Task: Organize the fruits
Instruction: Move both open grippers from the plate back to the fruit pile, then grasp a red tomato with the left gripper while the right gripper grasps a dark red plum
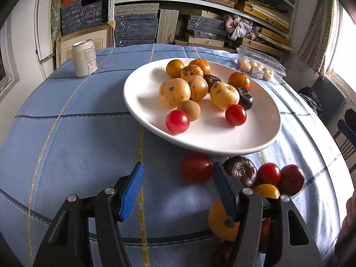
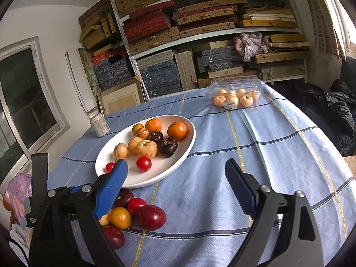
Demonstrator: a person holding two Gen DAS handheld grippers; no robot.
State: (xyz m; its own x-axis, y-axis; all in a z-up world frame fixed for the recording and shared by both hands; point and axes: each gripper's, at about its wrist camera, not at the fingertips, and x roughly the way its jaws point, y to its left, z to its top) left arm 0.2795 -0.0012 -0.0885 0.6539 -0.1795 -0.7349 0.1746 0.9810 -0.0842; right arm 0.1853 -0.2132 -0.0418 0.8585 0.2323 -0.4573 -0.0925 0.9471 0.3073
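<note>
- The loose fruit lies in a clump on the blue checked tablecloth (image 1: pixel 77 155), at the near edge of the table, just in front of the near rim of the white plate (image 1: pixel 222 142).
- My left gripper (image 1: pixel 178 191) points down at that clump. The nearest piece, a red cherry tomato (image 1: pixel 196 167), sits just ahead of the fingertips, towards the right-hand finger and not yet between the pads.
- It is round, so no long axis matters; I judge a short push forward would bracket it.
- A dark water chestnut (image 1: pixel 241 170), two more red fruits and an orange one crowd just right of that finger, touching one another. An orange mandarin (image 1: pixel 219 221) lies partly under it.
- My left fingers stand about half apart, grasping nothing, touching nothing that I can see.
- My right gripper (image 2: pixel 175 175) hangs over bare cloth, right of the clump and near the plate's rim. Its fingers are spread wide and empty.
- The same clump lies beside and under its left finger (image 2: pixel 111 189), so my left hand is the better placed.
- The plate already carries mandarins, pale yellow fruits, dark chestnuts and two cherry tomatoes.
</note>
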